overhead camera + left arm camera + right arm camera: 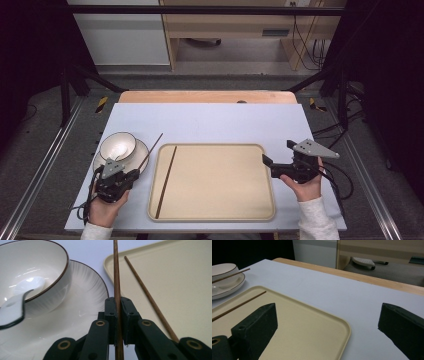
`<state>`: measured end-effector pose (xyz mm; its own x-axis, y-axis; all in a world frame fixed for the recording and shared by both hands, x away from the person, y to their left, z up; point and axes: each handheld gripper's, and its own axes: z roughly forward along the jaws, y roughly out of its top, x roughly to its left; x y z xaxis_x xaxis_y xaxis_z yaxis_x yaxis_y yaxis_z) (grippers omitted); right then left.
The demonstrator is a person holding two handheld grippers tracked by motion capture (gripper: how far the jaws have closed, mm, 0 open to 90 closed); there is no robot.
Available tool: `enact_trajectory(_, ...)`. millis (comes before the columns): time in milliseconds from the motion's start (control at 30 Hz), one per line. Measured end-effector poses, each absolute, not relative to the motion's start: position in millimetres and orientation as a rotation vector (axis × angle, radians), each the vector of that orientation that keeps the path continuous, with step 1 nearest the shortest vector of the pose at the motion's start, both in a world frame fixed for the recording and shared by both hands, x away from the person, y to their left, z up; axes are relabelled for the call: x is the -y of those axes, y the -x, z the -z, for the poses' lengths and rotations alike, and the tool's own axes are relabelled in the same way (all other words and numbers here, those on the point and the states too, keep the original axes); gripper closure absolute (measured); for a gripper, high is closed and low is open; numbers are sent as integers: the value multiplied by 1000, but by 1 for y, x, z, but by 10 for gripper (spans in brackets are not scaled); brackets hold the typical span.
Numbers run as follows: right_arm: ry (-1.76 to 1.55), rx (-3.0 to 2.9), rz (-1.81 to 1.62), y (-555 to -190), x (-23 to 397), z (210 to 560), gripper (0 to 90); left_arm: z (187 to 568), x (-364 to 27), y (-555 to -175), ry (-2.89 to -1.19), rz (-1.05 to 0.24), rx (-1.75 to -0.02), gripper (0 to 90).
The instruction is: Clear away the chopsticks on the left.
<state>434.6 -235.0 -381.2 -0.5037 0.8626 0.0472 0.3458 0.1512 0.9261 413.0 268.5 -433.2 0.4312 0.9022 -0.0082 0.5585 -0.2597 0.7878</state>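
A beige tray (220,185) lies in the middle of the white table. One brown chopstick (166,182) rests along the tray's left side. My left gripper (134,174) is shut on a second chopstick (117,277), which points up and away over the tray's left rim (110,262). Beside it a white bowl (117,145) sits on a white plate (142,150), with a white spoon (15,307) in the bowl. At the tray's right edge my right gripper (277,151) is open, its jaws wide apart with nothing between them (328,312).
The white table top (210,122) extends past the tray to a wooden edge (207,96) at the back. Black frame posts (342,85) stand at both sides. Cables (345,180) trail from each gripper.
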Motion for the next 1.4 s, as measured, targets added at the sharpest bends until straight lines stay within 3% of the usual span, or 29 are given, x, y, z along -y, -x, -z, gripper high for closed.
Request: enact_trajectory(1400, -1140, -1907, -1374, -430, 238, 376, 29, 420, -193, -387, -1644, -687, -1336, 840)
